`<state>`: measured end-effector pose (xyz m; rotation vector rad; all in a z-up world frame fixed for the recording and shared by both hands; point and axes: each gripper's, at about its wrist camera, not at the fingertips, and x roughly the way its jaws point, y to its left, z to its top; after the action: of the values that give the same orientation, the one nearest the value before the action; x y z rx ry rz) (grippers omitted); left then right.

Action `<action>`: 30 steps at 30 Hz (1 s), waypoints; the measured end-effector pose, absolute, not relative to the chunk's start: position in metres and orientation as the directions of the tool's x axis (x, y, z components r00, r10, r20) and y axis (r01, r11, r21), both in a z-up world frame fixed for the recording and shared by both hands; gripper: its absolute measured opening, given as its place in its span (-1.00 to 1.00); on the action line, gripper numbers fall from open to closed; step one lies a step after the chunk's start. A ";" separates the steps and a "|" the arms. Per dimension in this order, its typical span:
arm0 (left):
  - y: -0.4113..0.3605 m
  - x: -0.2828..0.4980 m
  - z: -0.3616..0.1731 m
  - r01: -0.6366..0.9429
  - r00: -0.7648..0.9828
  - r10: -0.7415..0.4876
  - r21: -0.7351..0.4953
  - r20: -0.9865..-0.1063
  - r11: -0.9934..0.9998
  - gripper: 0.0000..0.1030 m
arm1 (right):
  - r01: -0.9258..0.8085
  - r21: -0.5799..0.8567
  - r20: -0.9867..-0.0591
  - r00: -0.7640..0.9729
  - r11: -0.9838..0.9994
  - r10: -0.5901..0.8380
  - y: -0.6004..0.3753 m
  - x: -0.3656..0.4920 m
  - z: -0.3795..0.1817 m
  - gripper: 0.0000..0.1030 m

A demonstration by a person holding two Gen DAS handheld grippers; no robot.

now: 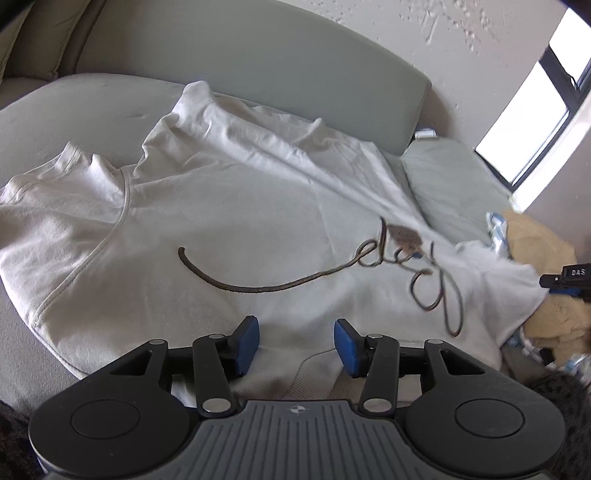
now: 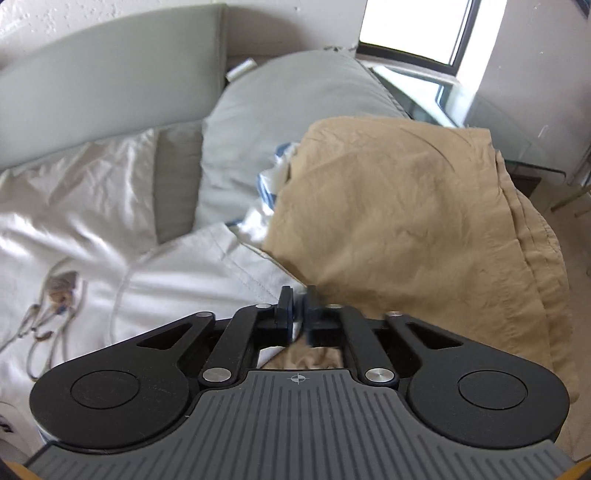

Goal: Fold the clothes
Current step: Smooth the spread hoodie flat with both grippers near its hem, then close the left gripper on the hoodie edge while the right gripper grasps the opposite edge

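A white T-shirt (image 1: 229, 206) with a dark script print lies spread on the grey couch seat (image 1: 74, 107), its collar toward me near the gripper. My left gripper (image 1: 295, 345) is open just above the shirt's near edge, holding nothing. My right gripper (image 2: 298, 314) is shut on a corner of the white T-shirt (image 2: 207, 266), next to a tan garment (image 2: 406, 229). The right gripper's tip also shows in the left wrist view (image 1: 569, 280) at the shirt's right corner.
A grey cushion (image 2: 288, 107) lies behind the tan garment, with a blue-and-white striped cloth (image 2: 267, 184) between them. The couch backrest (image 1: 258, 62) runs along the far side. A window (image 2: 413, 29) and a glass table (image 2: 480, 122) are at the right.
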<state>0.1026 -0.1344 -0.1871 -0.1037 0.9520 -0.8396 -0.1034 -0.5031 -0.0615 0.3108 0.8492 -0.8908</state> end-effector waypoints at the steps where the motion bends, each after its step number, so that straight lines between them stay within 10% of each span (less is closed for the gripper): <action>1: -0.127 0.105 -0.184 0.546 0.277 -0.703 -0.494 -0.655 0.676 -0.13 | 0.790 -0.073 -0.754 0.355 0.609 -0.552 -0.497 -0.106 -0.054 -0.14; 12: -0.063 0.077 -0.145 0.243 0.358 -0.628 -0.580 -0.691 0.778 -0.11 | 0.608 0.620 -0.734 0.672 0.496 0.094 -0.421 -0.144 -0.086 -0.08; 30: -0.084 0.084 -0.196 0.057 0.367 -0.654 -0.685 -0.662 0.726 -0.15 | 0.596 0.799 -0.602 0.794 0.078 0.089 -0.398 -0.157 -0.170 -0.07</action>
<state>0.0840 -0.0839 -0.1962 -0.6289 1.1120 -0.4971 -0.1570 -0.3980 -0.1698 1.4631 0.5881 -0.4140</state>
